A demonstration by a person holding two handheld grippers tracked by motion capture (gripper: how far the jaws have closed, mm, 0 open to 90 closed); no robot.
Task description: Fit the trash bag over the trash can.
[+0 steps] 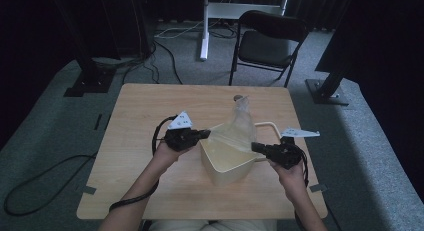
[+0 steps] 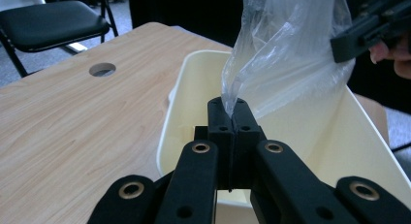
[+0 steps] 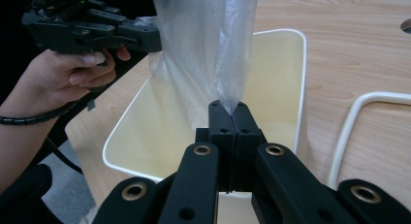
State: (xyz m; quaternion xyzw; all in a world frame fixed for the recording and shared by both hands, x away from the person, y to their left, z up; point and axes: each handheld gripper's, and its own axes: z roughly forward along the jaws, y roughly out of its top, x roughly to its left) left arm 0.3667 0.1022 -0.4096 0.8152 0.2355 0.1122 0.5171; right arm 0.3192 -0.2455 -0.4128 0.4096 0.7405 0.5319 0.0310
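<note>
- Both tongs — left tongs (image 1: 206,134) and right tongs (image 1: 255,147) — pinched the clear plastic bag (image 1: 239,127), stretched between them above the cream bin (image 1: 227,166).
- Likely lining step; next, lower and spread the bag's mouth over the rim.

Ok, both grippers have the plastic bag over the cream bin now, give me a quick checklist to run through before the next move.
1. Left gripper shut on the plastic bag: ok, film is pinched between its closed jaws.
2. Right gripper shut on the bag: ok, an edge rises out of its closed jaws.
3. Bag over the cream bin: ok, it hangs above the opening between the two grippers.
4. Bag mouth open: cannot tell, the film looks bunched and twisted.
5. Bin flat on the table: ok, it stands upright on the wood.
6. White handle loop clear of the bag: ok, it lies on the table beside the bin.
</note>
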